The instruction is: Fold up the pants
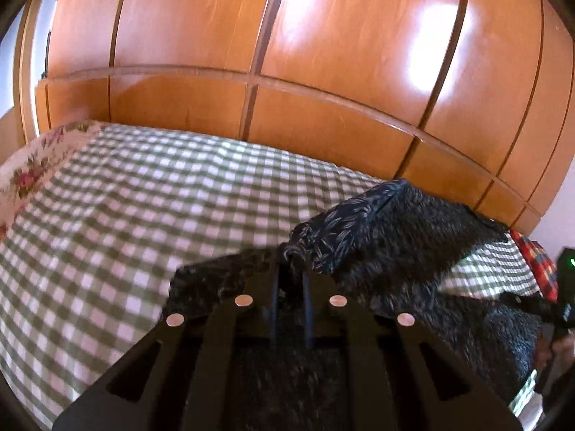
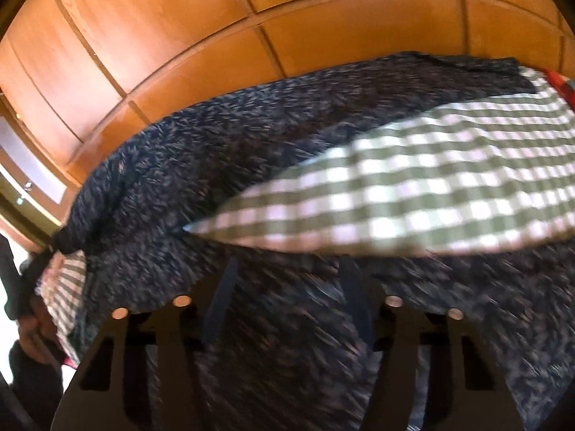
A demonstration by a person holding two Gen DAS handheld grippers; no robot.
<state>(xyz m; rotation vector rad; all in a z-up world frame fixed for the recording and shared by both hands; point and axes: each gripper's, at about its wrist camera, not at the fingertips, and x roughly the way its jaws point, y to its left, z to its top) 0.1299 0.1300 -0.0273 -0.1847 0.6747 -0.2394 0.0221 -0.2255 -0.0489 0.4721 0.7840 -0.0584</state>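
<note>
We have the pants (image 1: 413, 222) on the bed, dark blue cloth with a small pale leaf print, spread over the green and white checked bedcover (image 1: 107, 197) in front of the wooden wardrobe (image 1: 323, 54). Our left gripper (image 1: 291, 269) has its jaws pressed together on a bunched bit of the cloth's edge, lifted off the cover. Our right gripper (image 2: 287, 287) has its jaws spread with the cloth lying between and under them; the view is blurred, and we cannot tell whether the pads press on it, so we count it as not gripping.

As for progress, we judge the fold as only just begun. The right wrist view shows two long dark bands parted by a wedge of bare checked cover, which we take for the two legs lying apart, not yet laid one on the other. So bringing the legs together and then halving the length are left to do.

The long axis of the pants runs across the bed, roughly along the wardrobe front, with the pinched end at our left and the far end trailing toward a red plaid cloth (image 1: 535, 255) at the right
</note>
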